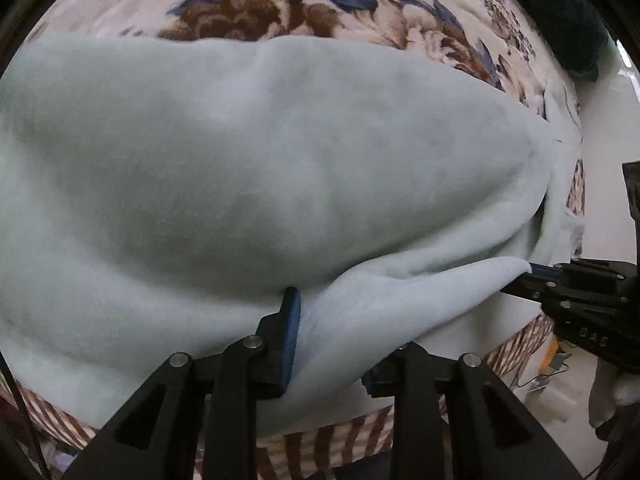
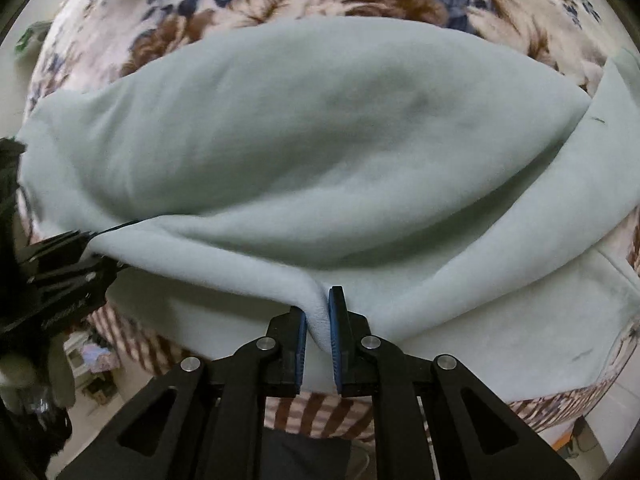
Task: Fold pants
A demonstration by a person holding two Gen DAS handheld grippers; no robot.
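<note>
over floral blanket (image 1: 256, 16), both tools pinch pale green pants (image 1: 240, 160).

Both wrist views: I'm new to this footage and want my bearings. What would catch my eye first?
The pale green pants fill the middle of both views, draped in soft folds over a floral blanket whose brown and blue flowers show along the top. At the bottom, the right gripper is shut on a pinch of the pants' near edge, and the left gripper clamps the same edge further along.
</note>
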